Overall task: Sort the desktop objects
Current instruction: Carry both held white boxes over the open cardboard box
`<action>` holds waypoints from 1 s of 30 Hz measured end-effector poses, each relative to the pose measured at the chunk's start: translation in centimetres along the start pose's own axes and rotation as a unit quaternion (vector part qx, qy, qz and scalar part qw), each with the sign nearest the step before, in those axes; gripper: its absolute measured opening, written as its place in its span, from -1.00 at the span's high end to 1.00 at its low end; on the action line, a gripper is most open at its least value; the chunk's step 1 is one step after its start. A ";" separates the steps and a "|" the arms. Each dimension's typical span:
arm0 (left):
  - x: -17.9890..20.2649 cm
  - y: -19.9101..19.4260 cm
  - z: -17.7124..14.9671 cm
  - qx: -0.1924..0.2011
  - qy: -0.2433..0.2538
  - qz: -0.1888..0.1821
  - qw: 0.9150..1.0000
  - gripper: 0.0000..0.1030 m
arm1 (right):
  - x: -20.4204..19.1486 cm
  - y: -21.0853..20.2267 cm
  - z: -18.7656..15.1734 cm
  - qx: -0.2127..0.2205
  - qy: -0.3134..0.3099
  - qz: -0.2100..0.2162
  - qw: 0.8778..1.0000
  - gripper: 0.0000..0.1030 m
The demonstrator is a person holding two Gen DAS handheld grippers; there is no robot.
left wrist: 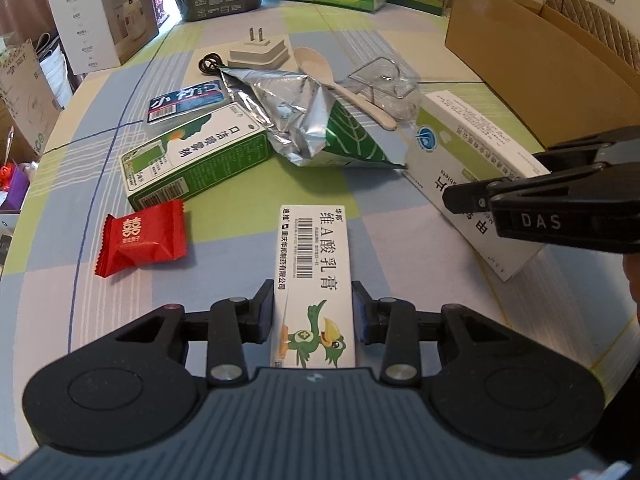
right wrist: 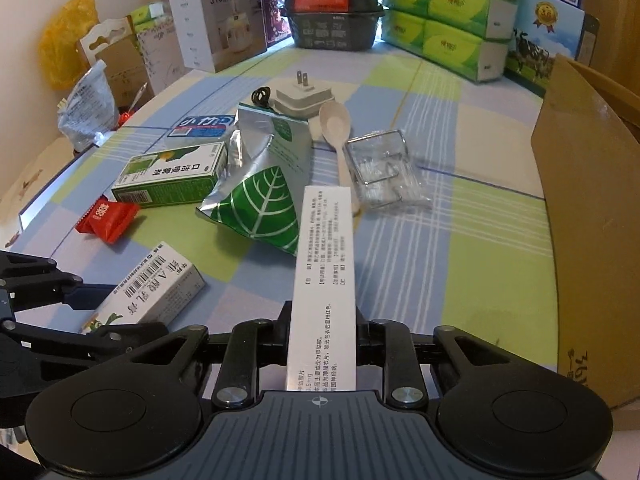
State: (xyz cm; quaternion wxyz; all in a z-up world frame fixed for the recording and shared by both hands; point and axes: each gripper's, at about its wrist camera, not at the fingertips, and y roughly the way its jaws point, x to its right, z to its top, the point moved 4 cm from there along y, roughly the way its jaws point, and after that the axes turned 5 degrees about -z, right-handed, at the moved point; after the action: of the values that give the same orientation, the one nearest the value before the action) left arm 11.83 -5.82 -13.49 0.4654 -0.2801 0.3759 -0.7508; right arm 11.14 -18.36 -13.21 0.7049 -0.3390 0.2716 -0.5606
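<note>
Closest to the left wrist camera is the ointment box [left wrist: 314,280], the one with the cartoon green bird, sitting right between the fingers of the left gripper [left wrist: 313,312]. Its long axis runs straight out along the fingers, away from the camera. The blue pads look like they're right at its sides, but whether they're actually squeezing it is hard to tell from this angle, and in the right wrist view the box looks like it's resting on the tablecloth [right wrist: 400,248].

Right gripper [right wrist: 322,334] is a clearer case: it's clamped on the white tablet box [right wrist: 326,280], held edge-up with its length pointing forward over the spoon [right wrist: 338,136] and the green leaf pouch [right wrist: 260,208]. That box looks lifted, not resting on anything.

What the next move probably turns on is the cardboard box [right wrist: 580,216], which stands along the right edge of the table, so the right hand is much nearer to it. Between the tablet box and the cardboard wall the cloth is open, with only the clear plastic packet [right wrist: 384,172] further ahead. Left side is more crowded: red candy wrapper [left wrist: 142,238] and green spray box [left wrist: 196,160] sit near the left gripper, so lifting straight up first looks safer than sliding
</note>
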 end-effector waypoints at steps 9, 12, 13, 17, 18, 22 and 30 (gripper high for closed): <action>1.4 -1.7 1.2 0.027 -0.010 -0.021 0.999 0.37 | 1.0 -3.8 0.4 0.053 0.024 -0.011 0.998 0.60; 2.4 -3.0 2.6 0.039 -0.003 -0.024 0.999 0.37 | 2.2 -7.4 2.1 0.086 0.037 -0.015 0.995 0.60; 2.9 -3.5 3.2 0.047 0.002 -0.024 0.999 0.37 | 2.8 -8.8 2.7 0.098 0.036 -0.020 0.994 0.60; 6.1 -5.4 6.1 0.068 0.012 -0.048 0.996 0.37 | 7.0 -13.9 5.0 0.140 0.043 -0.051 0.988 0.60; 7.2 -5.8 6.9 0.073 0.019 -0.055 0.996 0.37 | 8.3 -14.9 5.3 0.145 0.046 -0.062 0.986 0.60; 12.5 -6.9 11.1 0.092 0.040 -0.087 0.991 0.37 | 15.1 -17.5 5.3 0.144 0.074 -0.099 0.982 0.60; 22.8 -6.0 18.0 0.104 0.077 -0.134 0.982 0.37 | 24.7 -18.7 3.4 0.117 0.100 -0.150 0.977 0.60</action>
State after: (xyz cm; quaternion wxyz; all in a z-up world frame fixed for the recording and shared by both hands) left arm 13.41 -30.30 3.20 0.3566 -0.2193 0.2891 -0.8609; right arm 7.90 -44.45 3.48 0.6165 -0.2334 0.2196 -0.7192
